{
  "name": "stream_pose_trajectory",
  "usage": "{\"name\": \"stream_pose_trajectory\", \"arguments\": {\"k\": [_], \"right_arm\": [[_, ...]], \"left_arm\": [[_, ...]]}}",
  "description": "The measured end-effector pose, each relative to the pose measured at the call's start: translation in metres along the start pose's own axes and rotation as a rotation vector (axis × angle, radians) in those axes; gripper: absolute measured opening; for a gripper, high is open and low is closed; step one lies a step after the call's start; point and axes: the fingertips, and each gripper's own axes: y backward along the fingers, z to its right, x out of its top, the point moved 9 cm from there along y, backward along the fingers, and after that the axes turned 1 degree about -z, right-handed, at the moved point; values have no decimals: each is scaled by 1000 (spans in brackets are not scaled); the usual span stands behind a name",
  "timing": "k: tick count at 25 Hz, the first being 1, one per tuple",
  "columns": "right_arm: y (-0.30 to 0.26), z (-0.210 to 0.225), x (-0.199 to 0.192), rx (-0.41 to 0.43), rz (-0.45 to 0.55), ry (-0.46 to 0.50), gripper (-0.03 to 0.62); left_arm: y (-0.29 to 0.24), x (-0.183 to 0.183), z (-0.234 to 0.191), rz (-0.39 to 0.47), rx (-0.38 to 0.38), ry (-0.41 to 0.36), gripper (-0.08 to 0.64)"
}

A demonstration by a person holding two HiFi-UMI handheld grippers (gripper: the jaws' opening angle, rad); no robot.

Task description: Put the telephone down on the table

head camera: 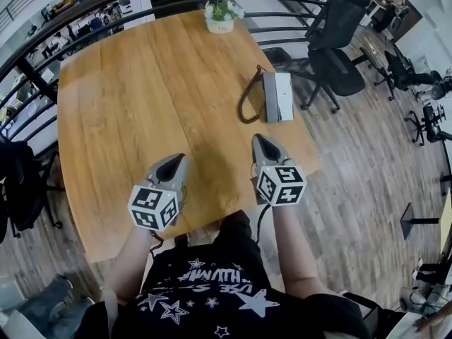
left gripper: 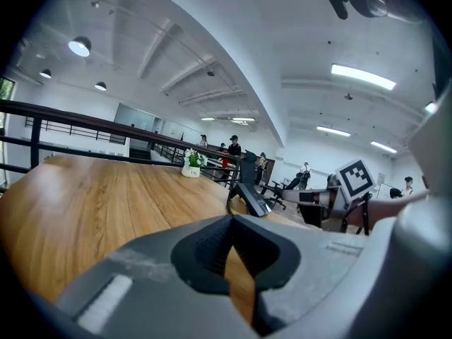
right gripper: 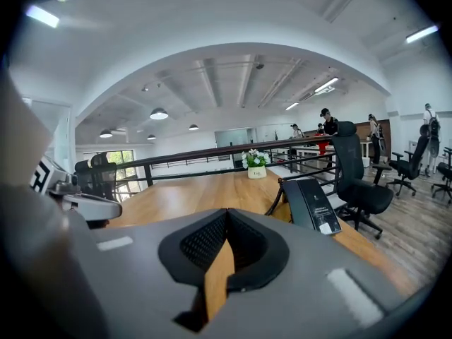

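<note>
The telephone (head camera: 277,96) is a grey and black desk set that lies flat on the wooden table (head camera: 134,83) near its right edge, with a black cord looping off its left side. It also shows in the left gripper view as the telephone (left gripper: 251,198) and in the right gripper view as the telephone (right gripper: 314,203), ahead and to the right. My left gripper (head camera: 173,162) and right gripper (head camera: 261,141) hover side by side over the table's near edge, well short of the phone. The left gripper (left gripper: 229,221) and right gripper (right gripper: 226,217) both have their jaws closed together, holding nothing.
A white pot of flowers (head camera: 221,16) stands at the table's far edge by a black railing (head camera: 85,27). Black office chairs (head camera: 332,41) stand on the wood floor to the right of the table. A dark bag (head camera: 18,182) hangs at the left.
</note>
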Motion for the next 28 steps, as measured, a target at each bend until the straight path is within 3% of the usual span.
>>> {"name": "stream_pose_trajectory", "arguments": {"k": [15,28], "right_arm": [[62,-107,-45,-193,0,-28,-2],[86,-130,-63,-203,-14,-56,-2]], "left_arm": [[70,-29,-39,-13,-170,-40,2],[91,-35,-30,-14,-197,-48,2]]}}
